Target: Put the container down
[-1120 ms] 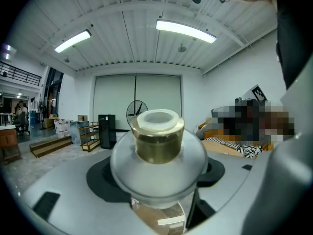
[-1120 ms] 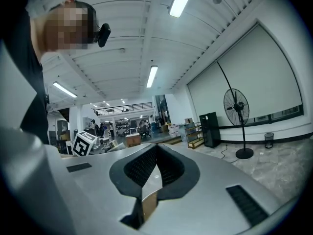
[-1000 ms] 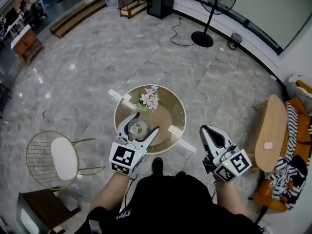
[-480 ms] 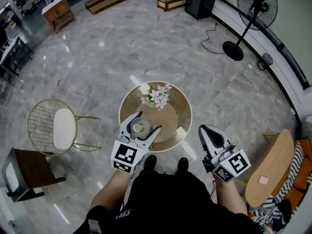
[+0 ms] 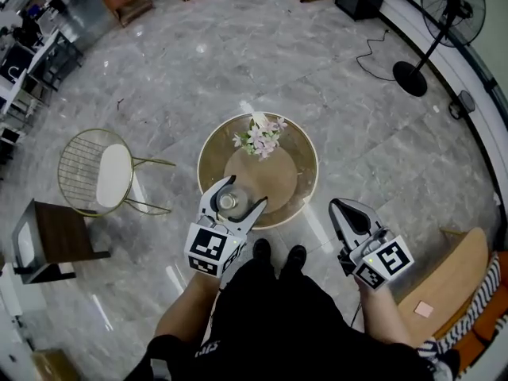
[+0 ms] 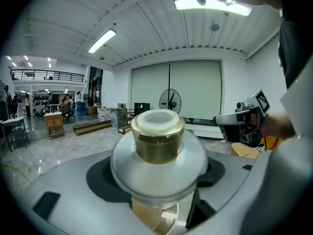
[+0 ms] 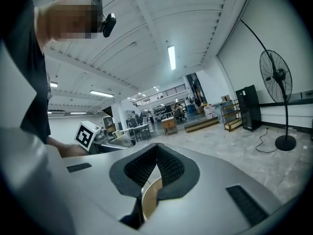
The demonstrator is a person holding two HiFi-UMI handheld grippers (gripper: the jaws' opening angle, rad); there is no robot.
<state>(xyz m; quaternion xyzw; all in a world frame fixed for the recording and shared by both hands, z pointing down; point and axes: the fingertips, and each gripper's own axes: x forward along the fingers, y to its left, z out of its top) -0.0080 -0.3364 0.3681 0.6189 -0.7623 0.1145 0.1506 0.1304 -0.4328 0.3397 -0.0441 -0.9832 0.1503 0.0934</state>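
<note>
1. Because the task is to set it down, I hold the container point(image 6: 157, 141) in my left gripper point(image 5: 244, 194) over the near edge of the round table point(image 5: 295, 173), the only surface within my reach.
2. The container is a clear, domed vessel with a brass-coloured neck and a pale top. It stands upright between the jaws, so I judge it can go straight down onto its base without being turned.
3. The left jaws are clenched on the body of the container from either side, parted only as wide as that body. The left gripper view shows a tan surface in the gap beneath it, which I take for the table top. No view tells me whether the base touches the table yet.
4. The flowers point(image 5: 260, 137) sit at the far side of the table, well apart from the container, so I judge the near part of the top free for it.
5. My right gripper point(image 7: 155, 166) hangs off to the side of the table above the marble floor, out of the way. Its ribbed jaws meet at the tips and grasp nothing.
</note>
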